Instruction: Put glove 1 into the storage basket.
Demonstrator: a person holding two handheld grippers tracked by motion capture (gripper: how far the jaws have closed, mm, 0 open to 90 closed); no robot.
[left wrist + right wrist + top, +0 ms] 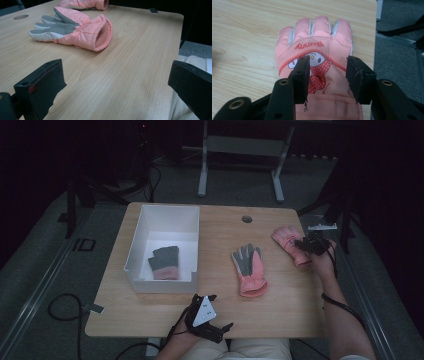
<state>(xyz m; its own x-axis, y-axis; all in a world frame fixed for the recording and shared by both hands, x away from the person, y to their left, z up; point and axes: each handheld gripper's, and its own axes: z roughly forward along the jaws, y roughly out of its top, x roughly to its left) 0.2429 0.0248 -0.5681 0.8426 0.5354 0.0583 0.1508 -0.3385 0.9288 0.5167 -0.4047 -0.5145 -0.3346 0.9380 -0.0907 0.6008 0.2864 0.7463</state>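
The pink padded glove with the bunny picture (318, 65) lies flat near the right edge of the wooden bench (280, 305), and your right gripper (327, 72) is spread just above its back. I judge you are about to grasp it: lower, then close. Your left gripper (115, 82) waits wide open.
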